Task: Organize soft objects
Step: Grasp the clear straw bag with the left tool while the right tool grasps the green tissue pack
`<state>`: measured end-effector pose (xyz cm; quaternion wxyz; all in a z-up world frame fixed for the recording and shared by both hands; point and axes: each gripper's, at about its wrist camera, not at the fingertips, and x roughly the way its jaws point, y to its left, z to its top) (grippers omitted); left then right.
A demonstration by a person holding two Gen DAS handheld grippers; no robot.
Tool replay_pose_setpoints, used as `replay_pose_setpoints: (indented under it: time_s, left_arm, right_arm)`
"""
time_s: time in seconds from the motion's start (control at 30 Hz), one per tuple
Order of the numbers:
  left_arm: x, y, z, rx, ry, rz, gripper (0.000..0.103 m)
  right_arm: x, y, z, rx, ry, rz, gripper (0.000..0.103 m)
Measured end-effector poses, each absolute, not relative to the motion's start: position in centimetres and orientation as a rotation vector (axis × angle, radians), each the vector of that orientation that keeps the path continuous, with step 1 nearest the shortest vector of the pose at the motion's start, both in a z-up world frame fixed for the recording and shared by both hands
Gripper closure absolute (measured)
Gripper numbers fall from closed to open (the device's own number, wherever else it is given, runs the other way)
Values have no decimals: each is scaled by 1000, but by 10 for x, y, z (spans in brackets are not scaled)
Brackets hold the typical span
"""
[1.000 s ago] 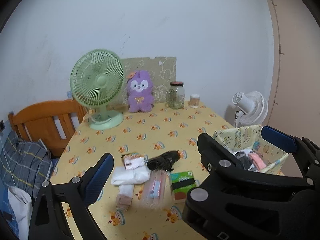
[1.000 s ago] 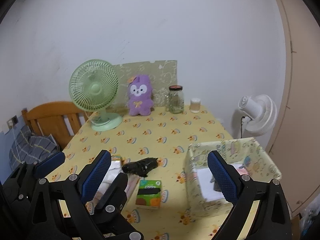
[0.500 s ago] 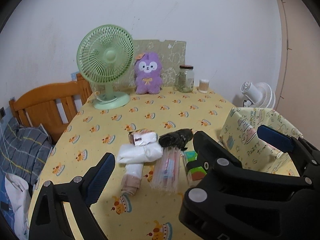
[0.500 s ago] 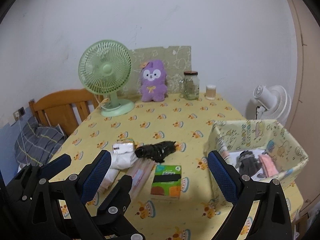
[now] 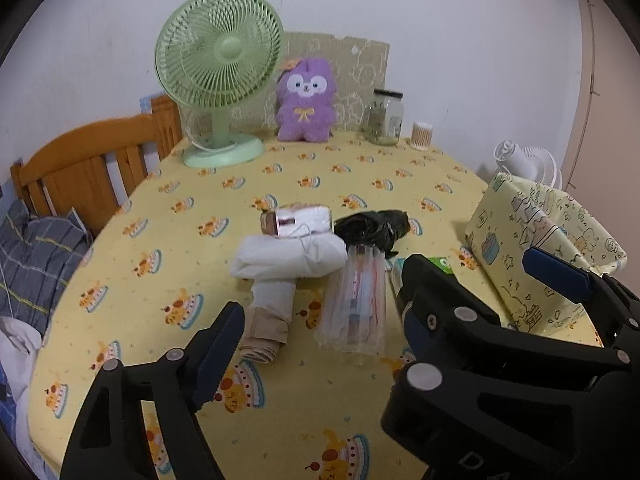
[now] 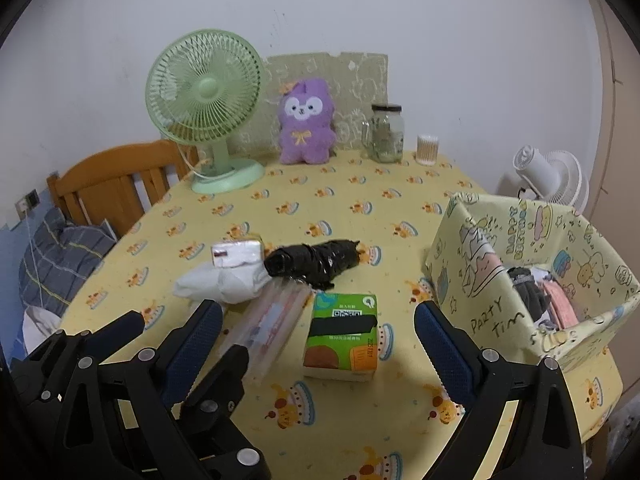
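Note:
A cluster of soft items lies mid-table: a white folded cloth (image 5: 288,256), a beige-white roll (image 5: 266,320), a clear bubble-wrap pack (image 5: 354,304), a black bundle (image 6: 310,262), a small white-pink pack (image 5: 296,220) and a green tissue pack (image 6: 342,338). A patterned paper box (image 6: 472,256) at the right holds dark and pink cloths. My left gripper (image 5: 320,340) is open and empty, just short of the roll and bubble-wrap pack. My right gripper (image 6: 316,340) is open and empty, its fingers either side of the tissue pack but above it.
A green desk fan (image 5: 218,76), a purple plush (image 5: 306,104), a glass jar (image 5: 384,118) and a swab cup (image 5: 422,136) stand along the far edge. A wooden bed frame (image 5: 80,168) with bedding is left; a white floor fan (image 6: 550,176) is right.
Both grippers have moved forward and down toward the cluster; the items look larger and nearer. Both stay open and empty.

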<state>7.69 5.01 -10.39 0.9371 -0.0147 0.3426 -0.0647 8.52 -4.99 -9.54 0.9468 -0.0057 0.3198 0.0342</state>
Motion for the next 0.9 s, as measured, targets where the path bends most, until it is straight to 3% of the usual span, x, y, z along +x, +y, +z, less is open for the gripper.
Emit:
replay_pose_setpoints:
  time_s: [0.47,0.77,0.9]
  left_arm:
    - [102,31,-124,-24,781,-217,35]
    - [115,30,-137,8,840,-198,45]
    - [118,27,-141,30,862,-185,46]
  right_arm:
    - [116,-62,-120,-34,760,48,17]
    - [132,-62,-138,-13,833,65,17]
    - [139,-63,-149,5,885,76,34]
